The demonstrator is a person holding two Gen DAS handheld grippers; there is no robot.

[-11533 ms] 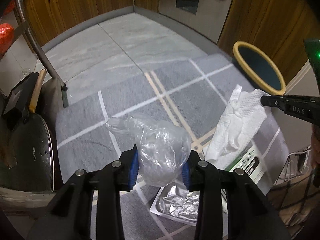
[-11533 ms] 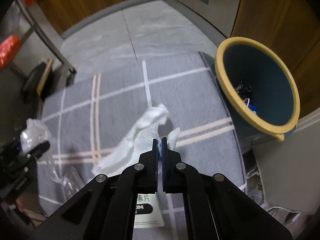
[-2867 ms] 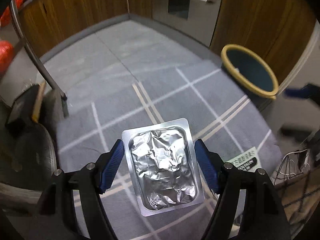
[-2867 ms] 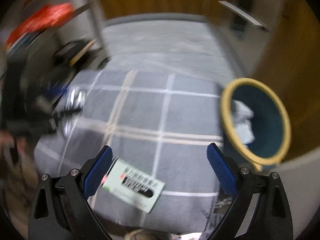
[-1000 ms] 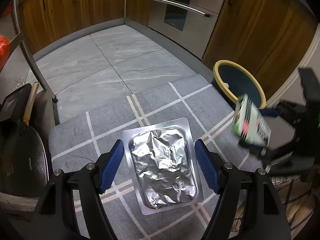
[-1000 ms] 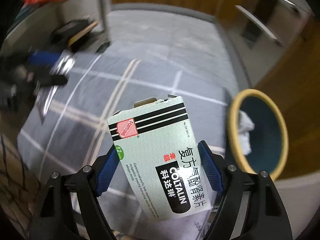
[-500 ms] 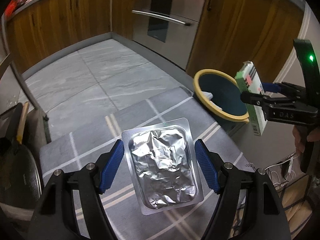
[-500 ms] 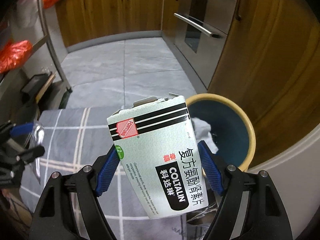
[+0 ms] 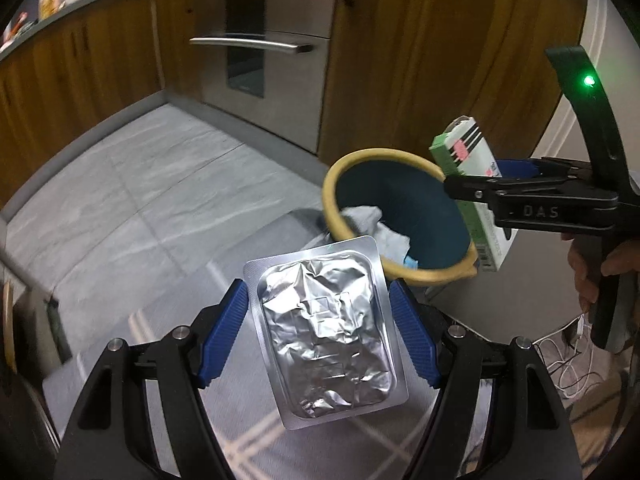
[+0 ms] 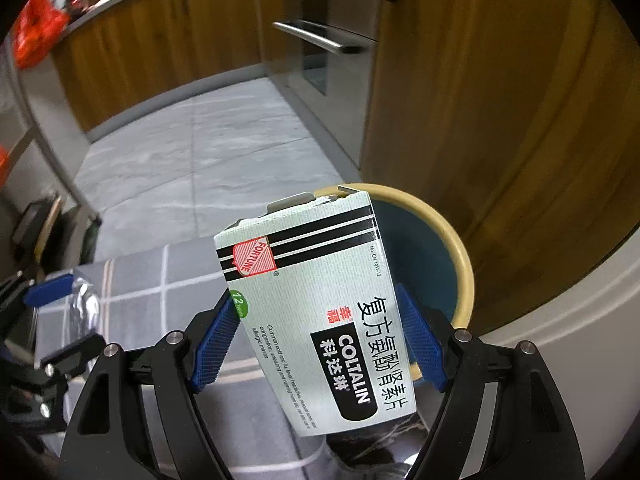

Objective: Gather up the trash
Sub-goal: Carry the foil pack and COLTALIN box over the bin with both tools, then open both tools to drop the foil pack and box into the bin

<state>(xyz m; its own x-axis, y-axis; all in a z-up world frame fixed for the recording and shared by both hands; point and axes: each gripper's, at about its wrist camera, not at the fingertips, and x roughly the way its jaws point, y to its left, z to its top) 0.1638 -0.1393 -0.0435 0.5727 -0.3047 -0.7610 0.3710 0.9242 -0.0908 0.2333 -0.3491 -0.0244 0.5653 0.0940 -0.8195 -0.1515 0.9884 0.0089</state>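
Both loads at the bin, nothing dropped.
Left hand-held gripper [image 9: 318, 330] pinches a foil blister pack [image 9: 326, 332] by its edges, near side of the yellow-rimmed bin [image 9: 400, 216]; right hand-held gripper [image 10: 318, 344] clamps a Coltalin medicine box [image 10: 316, 304] over the rim, crumpled paper [image 9: 378, 232] inside.

Left gripper [image 9: 318, 330]: black frame arms, ribbed blue pads [image 9: 224, 336], round silver screws at pivots. Right gripper [image 10: 318, 338]: same black frame, blue ribbed pads, silver screws; seen from left wrist view, side arm stamped "DAS", curved black handle with lit green light. Bare hand [image 9: 600, 268] grips handle.
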